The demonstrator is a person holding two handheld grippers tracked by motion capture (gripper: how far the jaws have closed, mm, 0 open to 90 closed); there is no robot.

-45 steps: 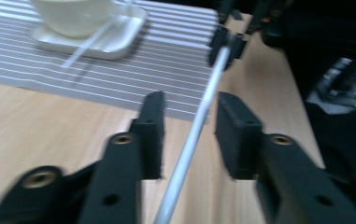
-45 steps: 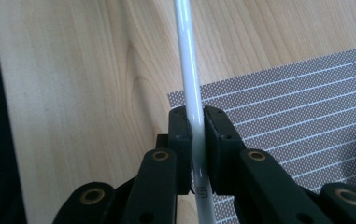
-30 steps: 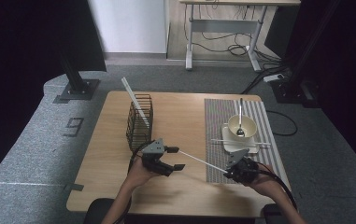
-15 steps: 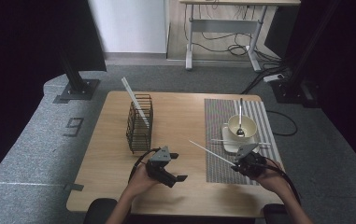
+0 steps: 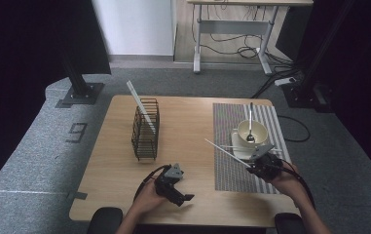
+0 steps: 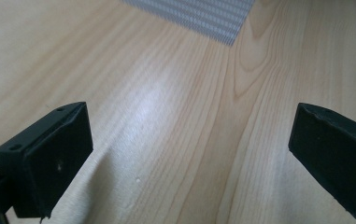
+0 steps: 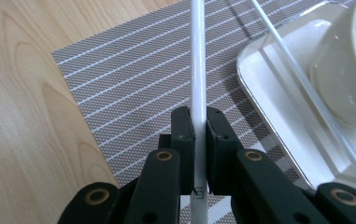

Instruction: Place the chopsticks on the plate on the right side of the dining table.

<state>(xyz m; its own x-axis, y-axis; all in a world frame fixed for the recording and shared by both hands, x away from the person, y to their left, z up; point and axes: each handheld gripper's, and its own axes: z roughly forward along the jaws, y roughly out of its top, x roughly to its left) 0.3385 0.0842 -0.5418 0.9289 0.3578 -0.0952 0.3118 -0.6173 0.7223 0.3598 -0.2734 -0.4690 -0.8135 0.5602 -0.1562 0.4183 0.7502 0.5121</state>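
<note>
My right gripper (image 5: 253,165) (image 7: 199,126) hovers over the front of the striped placemat (image 5: 231,168), shut on a thin white stick (image 5: 224,152) (image 7: 197,70) that points up and to the left. A second stick (image 7: 306,91) lies across the white tray (image 7: 269,88) beside the cream bowl (image 5: 251,131). A spoon (image 5: 250,122) stands in the bowl. My left gripper (image 5: 183,195) (image 6: 189,158) sits low over the bare wood near the table's front edge. Its jaws have just been opening and stand wide open with nothing between them.
A dark wire basket (image 5: 145,129) stands on the left half of the table with another white stick (image 5: 140,105) leaning out of it. Beyond the far edge are a grey carpet, black stand feet and a desk frame with cables.
The left gripper has drawn away from the stick's free end, sunk toward the table front and opened wider. The right gripper carried the stick to the right, over the placemat.
</note>
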